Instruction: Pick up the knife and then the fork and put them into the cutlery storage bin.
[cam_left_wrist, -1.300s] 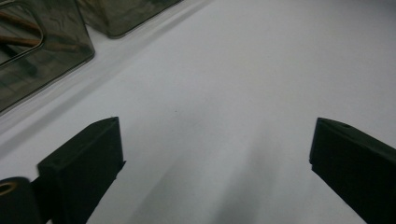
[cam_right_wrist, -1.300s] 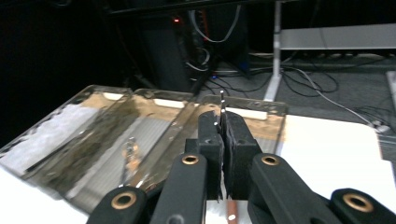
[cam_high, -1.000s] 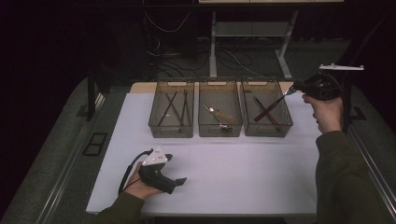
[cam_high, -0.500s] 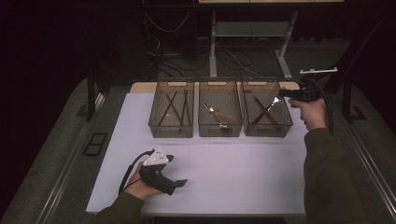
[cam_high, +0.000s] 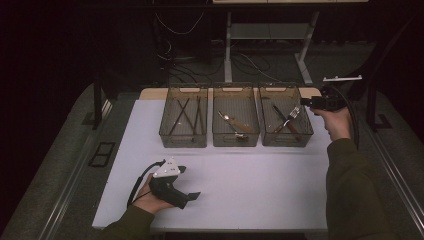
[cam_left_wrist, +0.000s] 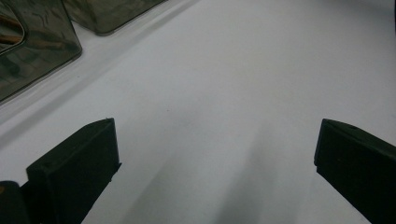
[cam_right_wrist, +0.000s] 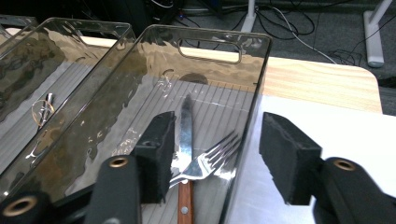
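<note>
Three smoky clear bins stand in a row on the white mat (cam_high: 250, 175). In the right bin (cam_high: 286, 142) a fork (cam_high: 295, 111) leans across a wooden-handled knife (cam_high: 281, 118). My right gripper (cam_high: 306, 102) hovers at that bin's right edge. In the right gripper view its jaws have just been opening and stand apart astride the bin wall (cam_right_wrist: 210, 32). The fork (cam_right_wrist: 205, 161) and knife (cam_right_wrist: 186, 123) lie free below the right gripper (cam_right_wrist: 217, 140). My left gripper (cam_high: 192, 196) rests on the mat near the front edge. In its own view the left gripper (cam_left_wrist: 215, 140) is open with nothing between its jaws.
The middle bin (cam_high: 236, 141) holds a wooden-handled spoon (cam_high: 234, 124), and the left bin (cam_high: 183, 142) holds several dark sticks (cam_high: 187, 112). A wooden table edge (cam_right_wrist: 317, 84) runs behind the bins. Desk legs and cables stand beyond the table.
My right hand came down and left to the right bin with the fork in its jaws. The jaws have opened and the fork now lies in the bin. The left hand stayed put.
</note>
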